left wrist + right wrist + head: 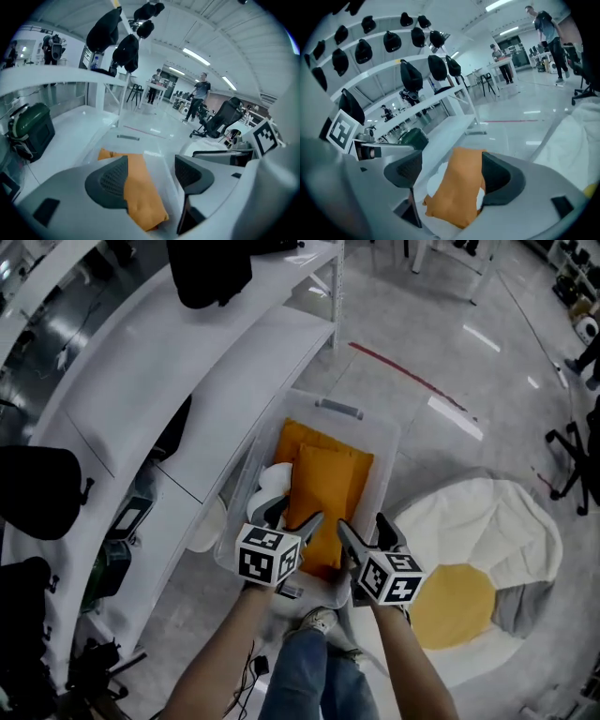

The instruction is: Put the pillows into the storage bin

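Observation:
A clear storage bin stands on the floor in front of me in the head view. Inside lies an orange pillow on top of another orange pillow, with a white pillow squeezed in at the left. My left gripper and right gripper hover side by side over the bin's near end, both open and empty. In the left gripper view the orange pillow lies below and beyond the left gripper. The right gripper likewise looks down on the orange pillow.
A white beanbag with a yellow cushion on it lies to the right of the bin. A long white shelf rack runs along the left. A black office chair stands at far right. My shoe is just behind the bin.

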`<action>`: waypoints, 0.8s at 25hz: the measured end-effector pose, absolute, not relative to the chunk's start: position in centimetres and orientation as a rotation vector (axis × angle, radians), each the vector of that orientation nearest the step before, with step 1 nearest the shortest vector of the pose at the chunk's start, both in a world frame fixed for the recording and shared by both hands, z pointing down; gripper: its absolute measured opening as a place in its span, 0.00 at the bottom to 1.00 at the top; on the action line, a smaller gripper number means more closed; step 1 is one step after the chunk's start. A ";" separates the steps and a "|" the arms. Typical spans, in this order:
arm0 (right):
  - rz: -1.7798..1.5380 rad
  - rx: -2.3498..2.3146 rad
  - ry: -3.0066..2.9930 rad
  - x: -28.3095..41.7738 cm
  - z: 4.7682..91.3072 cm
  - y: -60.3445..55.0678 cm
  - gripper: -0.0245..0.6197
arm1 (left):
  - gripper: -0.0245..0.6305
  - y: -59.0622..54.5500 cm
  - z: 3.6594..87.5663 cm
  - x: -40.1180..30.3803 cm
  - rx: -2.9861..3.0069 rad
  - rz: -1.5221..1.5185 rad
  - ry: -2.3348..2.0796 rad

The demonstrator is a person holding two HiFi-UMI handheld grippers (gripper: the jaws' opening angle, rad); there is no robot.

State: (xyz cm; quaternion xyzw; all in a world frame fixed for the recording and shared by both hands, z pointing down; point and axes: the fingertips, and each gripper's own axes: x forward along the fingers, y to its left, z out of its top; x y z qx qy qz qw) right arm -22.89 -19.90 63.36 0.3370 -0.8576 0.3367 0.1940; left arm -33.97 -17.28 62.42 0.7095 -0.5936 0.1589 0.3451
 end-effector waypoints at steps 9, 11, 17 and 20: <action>0.693 1.188 -2.624 -16.6 37.4 -22.7 0.41 | 0.27 -21.2 36.6 -30.0 2.167 0.204 -1.657; 0.640 1.257 -2.660 -14.5 31.8 -22.2 0.37 | 0.22 -20.7 30.8 -28.3 2.244 0.170 -1.673; 0.446 1.464 -2.732 -7.6 17.9 -19.4 0.22 | 0.12 -18.3 16.6 -22.4 2.464 0.110 -1.647; 0.398 1.598 -2.711 -3.8 13.1 -16.5 0.17 | 0.10 -16.1 12.0 -19.6 2.550 0.083 -1.615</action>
